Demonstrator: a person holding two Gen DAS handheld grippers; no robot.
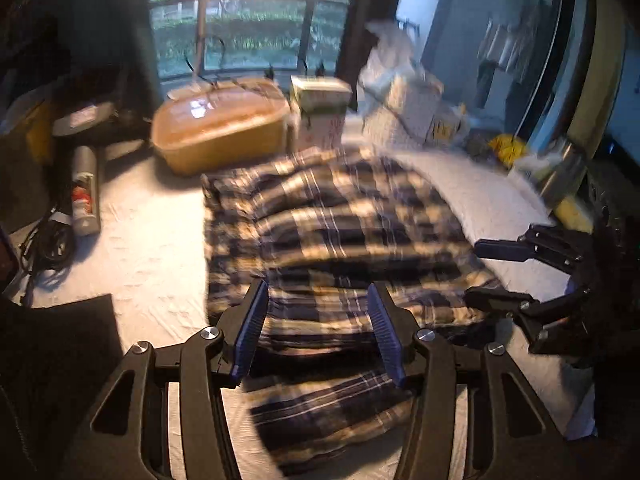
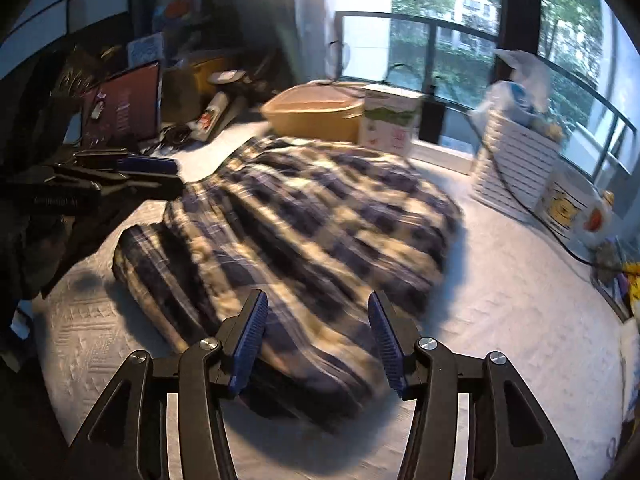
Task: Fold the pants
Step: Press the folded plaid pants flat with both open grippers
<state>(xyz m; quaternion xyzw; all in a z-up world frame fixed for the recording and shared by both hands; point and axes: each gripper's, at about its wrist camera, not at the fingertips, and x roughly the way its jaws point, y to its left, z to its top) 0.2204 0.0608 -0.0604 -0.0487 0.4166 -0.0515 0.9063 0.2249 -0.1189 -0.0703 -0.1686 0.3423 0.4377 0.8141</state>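
1. My left tongs (image 1: 318, 330) stand part open over the near edge of the plaid pants (image 1: 332, 224), gripping nothing.
2. My right tongs (image 2: 318, 336) are part open too, empty.
3. The pants lie folded mid-worktop (image 2: 500, 320); a tan tub (image 1: 220, 136) sits at their 11 o'clock.

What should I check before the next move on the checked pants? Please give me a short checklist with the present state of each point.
1. Left gripper free of cloth: ok, jaws apart, nothing pinched between them.
2. Right gripper free of cloth: ok, jaws apart, not pressing the fabric.
3. Plaid pants on the white cover: ok, lying in a bundle, already doubled over.
4. Fold neat: not ok, the surface is rumpled and one end sticks out toward the left gripper.
5. Tan container and carton clear of the pants: cannot tell, they stand close behind the far edge.
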